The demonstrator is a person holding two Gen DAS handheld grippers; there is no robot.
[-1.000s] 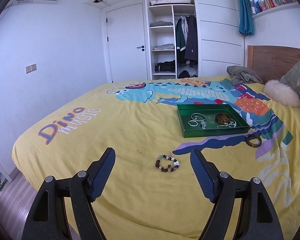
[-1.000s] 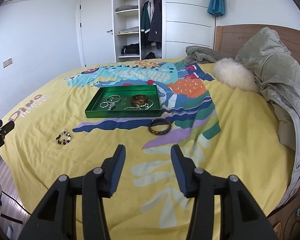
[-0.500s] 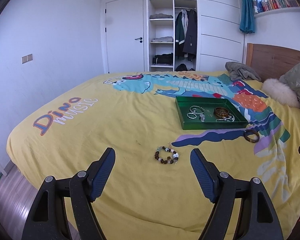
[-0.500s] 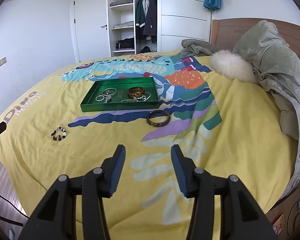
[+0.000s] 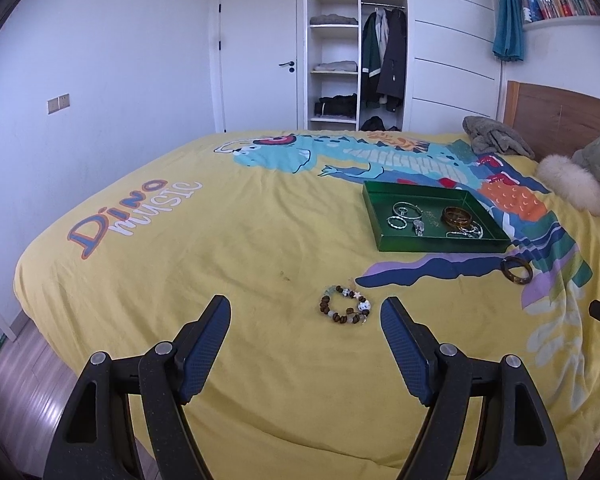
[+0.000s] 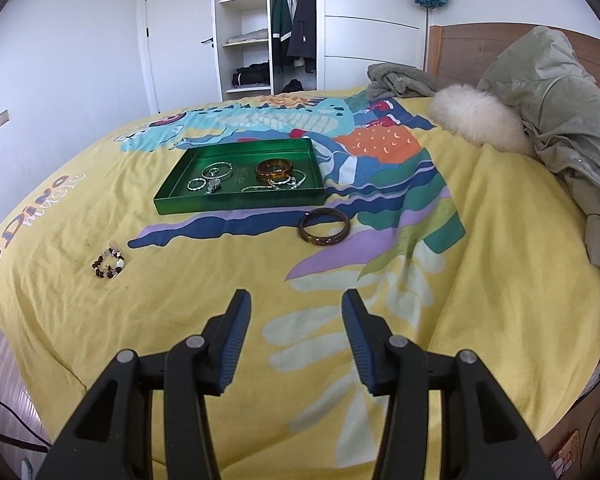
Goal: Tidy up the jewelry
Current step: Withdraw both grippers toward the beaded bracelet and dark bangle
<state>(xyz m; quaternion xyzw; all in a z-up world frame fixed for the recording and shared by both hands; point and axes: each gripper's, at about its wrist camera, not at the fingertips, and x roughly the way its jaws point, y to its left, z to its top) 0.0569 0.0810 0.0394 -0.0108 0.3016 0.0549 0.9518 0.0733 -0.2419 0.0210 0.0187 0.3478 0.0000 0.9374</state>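
On the far left I am holding the left gripper [image 5: 305, 312] above the near edge of the yellow bedspread [image 5: 228, 248], its blue pads standing wide apart with nothing between them. Just beyond its fingertips, the beaded bracelet [image 5: 345, 306] is lying flat on the cloth, near but not touching either pad. Moving right, the green tray [image 6: 172, 203] is sitting on the dinosaur print, and it is carrying several silver rings [image 6: 204, 181], a silver chain [image 6: 278, 184] and an amber bangle [image 6: 274, 170] resting toward its right side. Just beside the tray's near right corner, outside it, the dark brown bangle [image 6: 324, 226] is lying on the bedspread. I am keeping the right gripper [image 6: 296, 316] over the pale leaf pattern in front of that bangle, well short of it, jaws partly parted and gripping nothing. Furthest right, a fluffy white cushion [image 6: 476, 116] and an olive coat [image 6: 560, 104] are leaning against the wooden headboard [image 6: 452, 44].
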